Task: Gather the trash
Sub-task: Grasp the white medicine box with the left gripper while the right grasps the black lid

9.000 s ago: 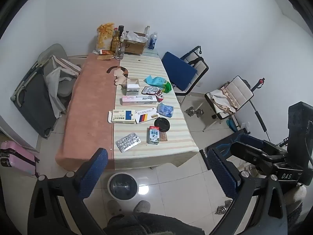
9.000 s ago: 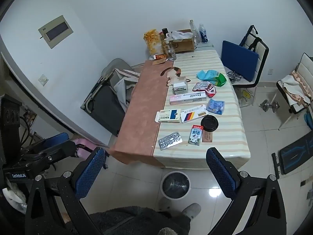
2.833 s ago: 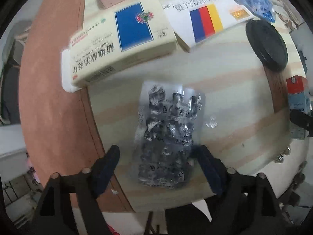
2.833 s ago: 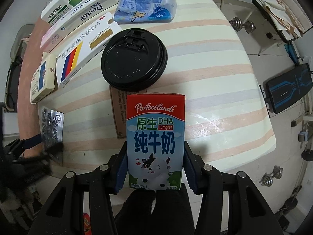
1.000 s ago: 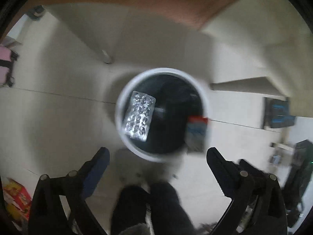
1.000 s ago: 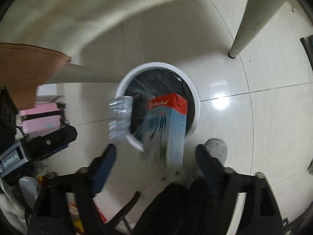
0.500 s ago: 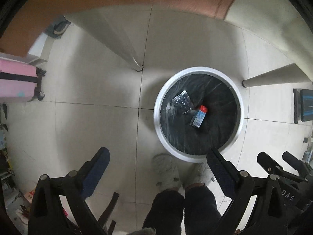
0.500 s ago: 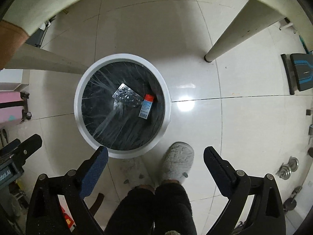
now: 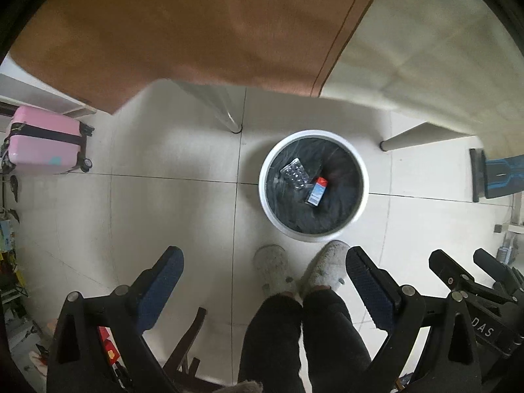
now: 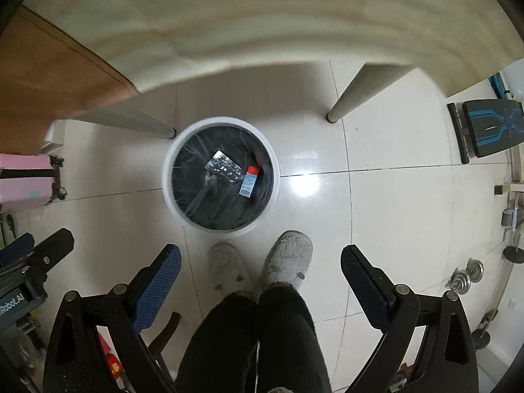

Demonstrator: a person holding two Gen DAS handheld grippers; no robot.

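Note:
A round white trash bin [image 9: 267, 208] with a black liner stands on the floor under the table edge; it also shows in the right wrist view [image 10: 170, 196]. Inside lie a silver pill blister pack [image 9: 295, 174] [image 10: 224, 167] and a small milk carton [image 9: 317, 191] [image 10: 250, 180]. My left gripper [image 9: 264, 290] is open and empty, held high above the floor, with the bin ahead and to the right. My right gripper [image 10: 260, 286] is open and empty, with the bin ahead and slightly left.
The hanging tablecloth, brown [image 9: 183, 26] and cream [image 10: 262, 19], fills the top of both views, with table legs [image 10: 357, 95] beside the bin. The person's slippered feet [image 10: 288, 258] stand just before the bin. A pink suitcase [image 9: 46, 144] is at left, dumbbells [image 10: 465, 275] at right.
The blister pack and milk carton fell from the open grippers into the bin and lie at its bottom. Both grippers have since risen and pulled back, so the bin looks smaller.

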